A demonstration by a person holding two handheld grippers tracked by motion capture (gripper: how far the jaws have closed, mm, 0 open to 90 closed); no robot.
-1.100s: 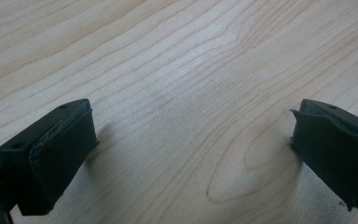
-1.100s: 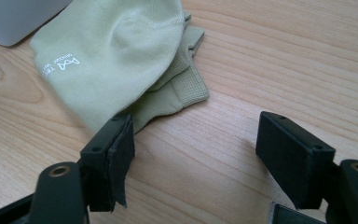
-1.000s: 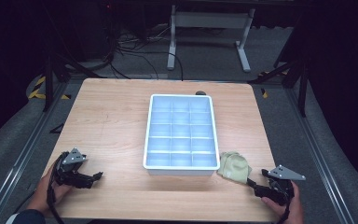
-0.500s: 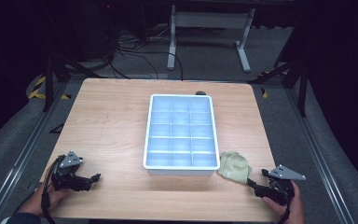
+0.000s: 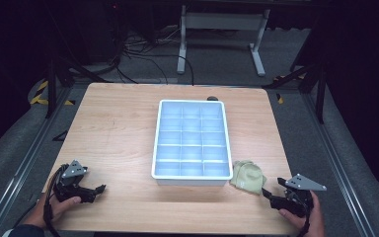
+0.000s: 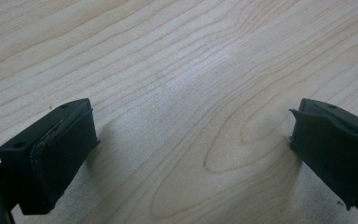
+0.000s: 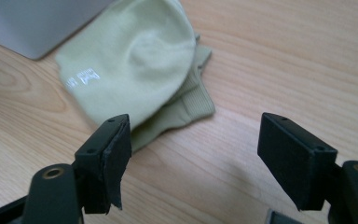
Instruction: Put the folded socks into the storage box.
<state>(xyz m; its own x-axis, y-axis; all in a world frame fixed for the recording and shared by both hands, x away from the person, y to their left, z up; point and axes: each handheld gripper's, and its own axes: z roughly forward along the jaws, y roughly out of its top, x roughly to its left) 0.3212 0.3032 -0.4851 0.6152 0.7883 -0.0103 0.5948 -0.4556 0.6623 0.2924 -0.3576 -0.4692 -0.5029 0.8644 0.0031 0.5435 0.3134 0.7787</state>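
A pale green sock point(image 5: 247, 176) is lying bunched on the worktop point(image 5: 118, 133), touching the near right corner of the white divided tray point(image 5: 190, 141); its ribbed cuff is pointing toward my right gripper point(image 7: 193, 163), whose jaws are gaping wide just short of it. I am resting my left gripper point(image 6: 191, 154), jaws also wide, over bare wood near the front left edge.

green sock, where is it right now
In the high view the green sock lies on the table near its front right, against the white tray's front right corner, just ahead of the open right gripper.
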